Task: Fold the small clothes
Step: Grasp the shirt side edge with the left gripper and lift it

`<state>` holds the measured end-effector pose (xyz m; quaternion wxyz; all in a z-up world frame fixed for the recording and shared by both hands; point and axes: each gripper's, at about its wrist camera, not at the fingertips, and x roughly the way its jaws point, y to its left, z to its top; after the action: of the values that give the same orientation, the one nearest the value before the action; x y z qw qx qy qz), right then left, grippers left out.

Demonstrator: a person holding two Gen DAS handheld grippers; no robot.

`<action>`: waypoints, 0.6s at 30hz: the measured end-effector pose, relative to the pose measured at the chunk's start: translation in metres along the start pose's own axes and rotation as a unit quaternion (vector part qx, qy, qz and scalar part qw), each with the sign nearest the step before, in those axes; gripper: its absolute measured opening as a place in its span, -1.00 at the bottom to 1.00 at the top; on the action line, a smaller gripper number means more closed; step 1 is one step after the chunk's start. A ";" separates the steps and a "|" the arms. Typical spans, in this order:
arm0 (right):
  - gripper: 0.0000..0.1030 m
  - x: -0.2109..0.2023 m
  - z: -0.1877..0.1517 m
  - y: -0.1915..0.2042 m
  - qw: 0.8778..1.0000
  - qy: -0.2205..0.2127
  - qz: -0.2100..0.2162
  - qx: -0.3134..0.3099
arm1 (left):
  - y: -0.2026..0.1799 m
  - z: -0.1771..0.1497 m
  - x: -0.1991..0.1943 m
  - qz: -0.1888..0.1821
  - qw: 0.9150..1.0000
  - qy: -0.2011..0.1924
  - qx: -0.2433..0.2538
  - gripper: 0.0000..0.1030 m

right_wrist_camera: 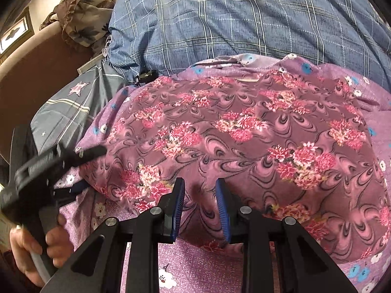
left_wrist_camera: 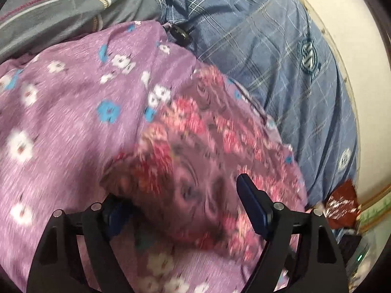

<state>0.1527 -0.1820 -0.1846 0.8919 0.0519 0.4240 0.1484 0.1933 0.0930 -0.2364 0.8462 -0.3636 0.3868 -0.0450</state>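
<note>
My left gripper (left_wrist_camera: 185,210) stands wide open around a raised corner of the pink-flowered garment (right_wrist_camera: 244,134); whether the pads press it I cannot tell through the blur. My right gripper (right_wrist_camera: 200,207) is parted narrowly, the garment's near edge between its blue pads (right_wrist_camera: 179,202), not clearly pinched. The garment lies on a purple floral cloth (left_wrist_camera: 61,112). Beyond my jaws lie a blue checked cover (right_wrist_camera: 244,24) and a grey striped cloth (left_wrist_camera: 61,7). My left hand (right_wrist_camera: 39,246) grips its handle.
</note>
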 end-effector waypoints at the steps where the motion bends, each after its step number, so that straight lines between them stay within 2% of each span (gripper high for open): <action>1: -0.48 0.001 -0.001 0.001 1.000 0.002 0.000 0.000 | 0.003 0.004 0.003 -0.003 1.000 0.001 -0.004 0.33; 2: -0.48 0.002 -0.001 0.001 1.000 0.004 -0.001 -0.001 | 0.006 0.006 0.006 0.001 1.000 0.002 -0.006 0.03; 5: -0.48 0.005 -0.002 0.003 1.000 0.006 -0.006 -0.005 | 0.012 0.007 0.008 -0.003 1.000 0.006 -0.008 -0.49; 8: -0.50 0.009 -0.001 0.002 1.000 0.014 -0.011 -0.003 | 0.004 0.002 0.006 0.003 1.000 -0.004 0.026 -0.57; 11: -0.53 0.014 0.000 0.000 1.000 0.021 -0.016 -0.001 | -0.003 0.000 0.005 0.011 0.998 -0.018 0.056 -0.57; 15: -0.53 0.015 0.001 0.000 1.000 0.024 -0.013 -0.002 | -0.003 0.004 0.013 0.007 0.998 -0.012 0.057 -0.48; 18: -0.53 0.014 0.002 -0.004 1.000 0.027 -0.003 0.006 | -0.007 0.006 0.016 0.011 0.997 -0.016 0.070 -0.57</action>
<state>0.1636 -0.1810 -0.1944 0.8802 0.0517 0.4490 0.1450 0.2100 0.0853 -0.2392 0.8760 -0.3000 0.3734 -0.0573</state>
